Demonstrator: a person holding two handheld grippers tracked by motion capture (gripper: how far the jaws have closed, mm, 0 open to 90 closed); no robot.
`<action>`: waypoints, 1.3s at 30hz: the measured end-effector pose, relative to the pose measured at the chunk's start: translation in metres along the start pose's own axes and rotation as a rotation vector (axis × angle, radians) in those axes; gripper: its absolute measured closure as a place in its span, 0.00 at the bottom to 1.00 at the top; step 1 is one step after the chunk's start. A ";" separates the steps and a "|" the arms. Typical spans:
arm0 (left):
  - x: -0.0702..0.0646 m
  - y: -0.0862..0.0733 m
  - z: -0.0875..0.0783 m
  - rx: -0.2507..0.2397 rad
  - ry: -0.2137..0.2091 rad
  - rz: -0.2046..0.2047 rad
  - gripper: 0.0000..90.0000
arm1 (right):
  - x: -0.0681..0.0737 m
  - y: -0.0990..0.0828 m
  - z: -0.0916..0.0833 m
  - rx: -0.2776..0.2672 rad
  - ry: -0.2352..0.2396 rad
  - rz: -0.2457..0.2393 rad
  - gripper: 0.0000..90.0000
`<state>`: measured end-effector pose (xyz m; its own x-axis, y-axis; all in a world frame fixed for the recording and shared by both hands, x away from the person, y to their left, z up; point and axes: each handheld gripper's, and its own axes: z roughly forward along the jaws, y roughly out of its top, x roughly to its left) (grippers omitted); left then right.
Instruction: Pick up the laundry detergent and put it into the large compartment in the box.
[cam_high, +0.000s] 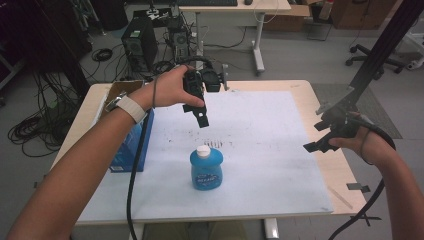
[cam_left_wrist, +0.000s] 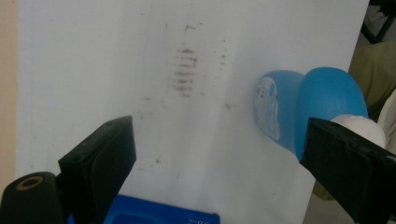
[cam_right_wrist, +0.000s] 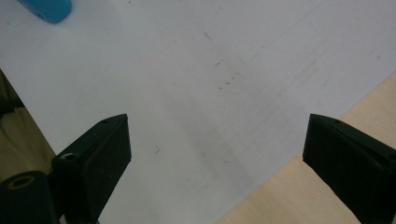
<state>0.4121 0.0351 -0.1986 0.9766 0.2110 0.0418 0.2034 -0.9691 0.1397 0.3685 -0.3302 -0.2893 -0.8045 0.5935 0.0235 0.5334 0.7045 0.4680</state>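
Observation:
A blue bottle (cam_high: 206, 169) with a white cap stands upright on the white mat (cam_high: 260, 130), near its front middle. My left gripper (cam_high: 201, 118) hangs in the air behind and above the bottle, pointing down, jaws wide apart with nothing between them. In the left gripper view the blue bottle (cam_left_wrist: 299, 107) lies beyond my left gripper (cam_left_wrist: 219, 158), partly behind the right jaw. My right gripper (cam_high: 315, 137) hovers over the mat's right edge, open and empty. The right gripper view shows my right gripper (cam_right_wrist: 217, 158) over bare mat, with a corner of the bottle (cam_right_wrist: 46, 9) at top left.
A blue box (cam_high: 131, 145) lies at the mat's left edge under my left forearm, with an open cardboard box (cam_high: 117, 92) behind it. The wooden table (cam_high: 345, 175) ends just right of the mat. A black pole (cam_high: 380, 50) rises at the right. Computers and cables sit on the floor behind.

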 end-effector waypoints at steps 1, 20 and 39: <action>0.000 -0.001 0.000 -0.003 0.001 -0.003 0.11 | 0.000 0.000 0.000 0.000 -0.001 -0.001 0.09; -0.005 -0.002 -0.007 -0.031 0.013 -0.028 0.07 | 0.002 -0.003 0.001 -0.006 -0.016 -0.003 0.09; -0.010 -0.004 -0.012 -0.046 0.017 -0.032 0.07 | 0.002 -0.006 0.000 -0.009 -0.016 -0.006 0.09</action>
<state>0.4010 0.0389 -0.1875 0.9682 0.2446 0.0528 0.2310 -0.9549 0.1863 0.3638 -0.3331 -0.2922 -0.8034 0.5954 0.0069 0.5264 0.7047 0.4758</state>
